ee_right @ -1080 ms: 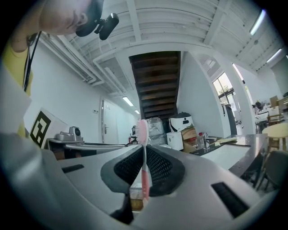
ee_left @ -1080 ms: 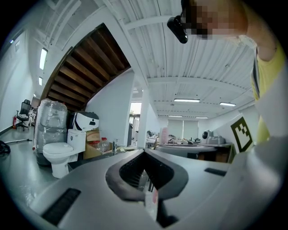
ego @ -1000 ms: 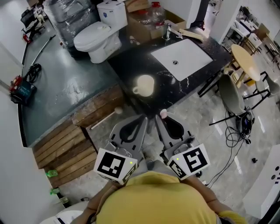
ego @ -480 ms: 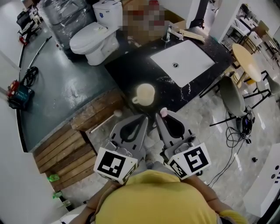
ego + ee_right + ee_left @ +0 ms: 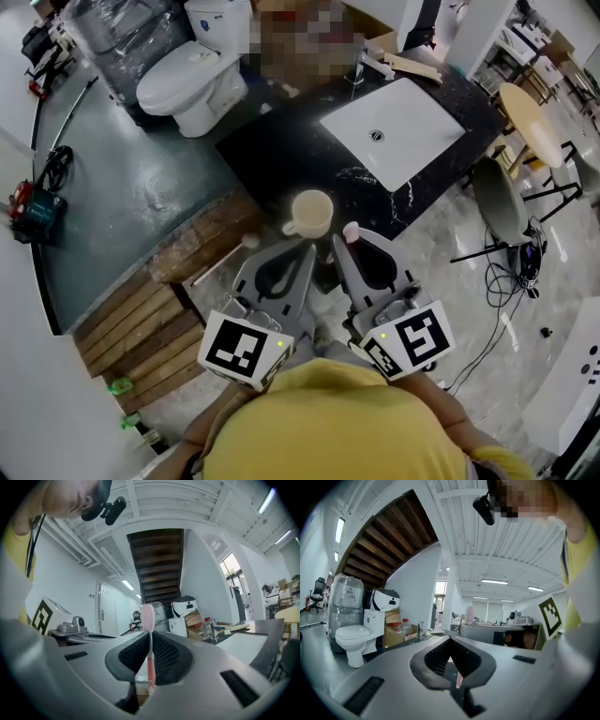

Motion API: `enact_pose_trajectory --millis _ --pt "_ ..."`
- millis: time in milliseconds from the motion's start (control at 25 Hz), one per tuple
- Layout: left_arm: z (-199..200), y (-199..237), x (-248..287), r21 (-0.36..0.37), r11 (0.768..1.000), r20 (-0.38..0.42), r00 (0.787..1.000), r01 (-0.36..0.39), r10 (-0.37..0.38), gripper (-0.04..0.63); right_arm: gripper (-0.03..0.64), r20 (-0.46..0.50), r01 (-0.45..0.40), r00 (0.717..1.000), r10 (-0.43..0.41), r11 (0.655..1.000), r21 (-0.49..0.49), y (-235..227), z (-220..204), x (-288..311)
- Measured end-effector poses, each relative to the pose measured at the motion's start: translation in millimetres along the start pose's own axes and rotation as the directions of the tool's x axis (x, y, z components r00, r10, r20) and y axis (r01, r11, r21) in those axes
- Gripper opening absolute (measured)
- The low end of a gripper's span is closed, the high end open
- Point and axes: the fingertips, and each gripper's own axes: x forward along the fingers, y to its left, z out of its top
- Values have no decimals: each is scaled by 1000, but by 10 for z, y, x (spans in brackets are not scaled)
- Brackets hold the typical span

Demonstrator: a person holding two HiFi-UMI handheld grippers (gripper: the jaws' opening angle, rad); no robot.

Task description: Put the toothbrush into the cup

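A cream cup [image 5: 310, 214] with a handle stands near the front edge of the black counter [image 5: 272, 155]. My right gripper [image 5: 348, 247] is shut on a pink toothbrush [image 5: 351, 232], whose head sticks up past the fingertips just right of the cup. In the right gripper view the toothbrush [image 5: 148, 620] stands upright, pinched between the dark pads of the right gripper [image 5: 149, 644]. My left gripper [image 5: 304, 253] sits just below the cup with its jaws together. In the left gripper view the left gripper [image 5: 451, 660] shows a thin pink sliver at the seam of its pads.
A white sink basin [image 5: 394, 131] with a faucet [image 5: 361, 67] lies at the counter's far right. A toilet [image 5: 187, 80] stands behind, wooden planks [image 5: 141, 309] lie to the left, and a chair [image 5: 497, 202] and a round table [image 5: 530, 127] stand at the right.
Both grippers have come forward towards the counter; the cup now lies much closer to their tips. The toothbrush stays held in the right gripper.
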Motion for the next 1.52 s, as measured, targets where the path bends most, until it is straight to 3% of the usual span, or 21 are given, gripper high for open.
enact_pose_trajectory --millis 520,1040,1520 --pt "-43 380 389 -26 999 -38 998 46 -47 5 35 -15 50 999 -49 999 6 -360 0 463" --pt "-101 698 591 -51 989 -53 988 139 -142 5 35 2 139 990 -139 990 8 -511 4 797" --pt "-394 803 748 -133 986 -124 985 103 -120 5 35 -5 71 997 -71 997 18 -690 -167 998"
